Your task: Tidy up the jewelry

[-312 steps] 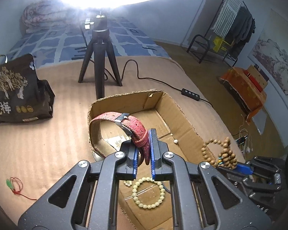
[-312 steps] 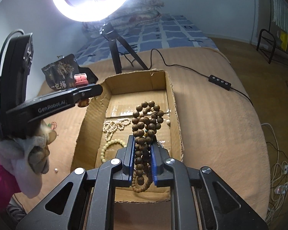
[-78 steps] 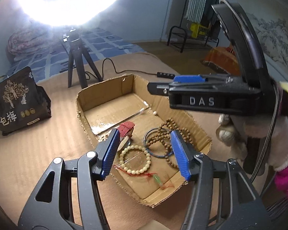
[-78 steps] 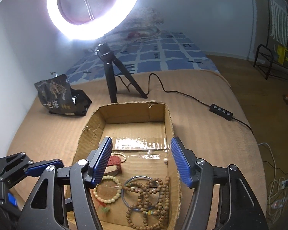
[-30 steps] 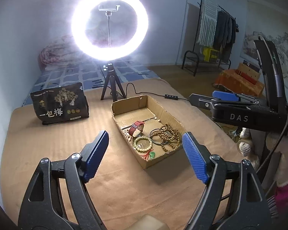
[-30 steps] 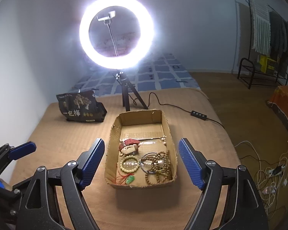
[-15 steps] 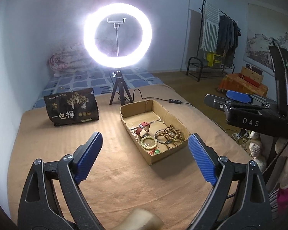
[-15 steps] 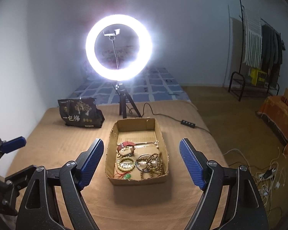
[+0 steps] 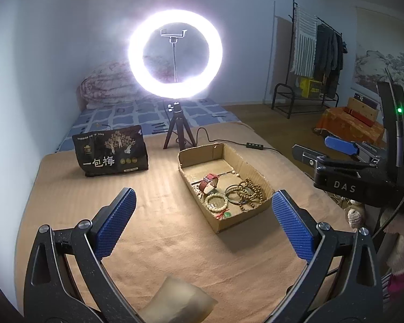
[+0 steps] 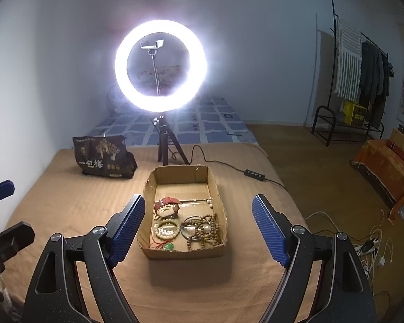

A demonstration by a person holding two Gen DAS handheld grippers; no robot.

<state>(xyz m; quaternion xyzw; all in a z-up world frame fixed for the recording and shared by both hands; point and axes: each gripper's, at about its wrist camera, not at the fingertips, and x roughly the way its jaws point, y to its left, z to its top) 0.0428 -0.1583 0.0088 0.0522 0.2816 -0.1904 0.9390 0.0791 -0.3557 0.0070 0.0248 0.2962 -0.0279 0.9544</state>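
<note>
A: L gripper?
B: Jaws spread wide, nothing btwn the pads, held high above the tan cover.
A: R gripper?
B: Same, wide apart, holding nothing.
A: Jewelry?
B: All in the cardboard box, near end: red strap watch, pale bead bracelet, brown bead strand over a dark bangle. Box sits in front of ring light; black snack bag well to its left.

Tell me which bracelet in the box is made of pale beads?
The cream bead bracelet, at the near left of the cardboard box; the brown bead strand beside it is dark.
</note>
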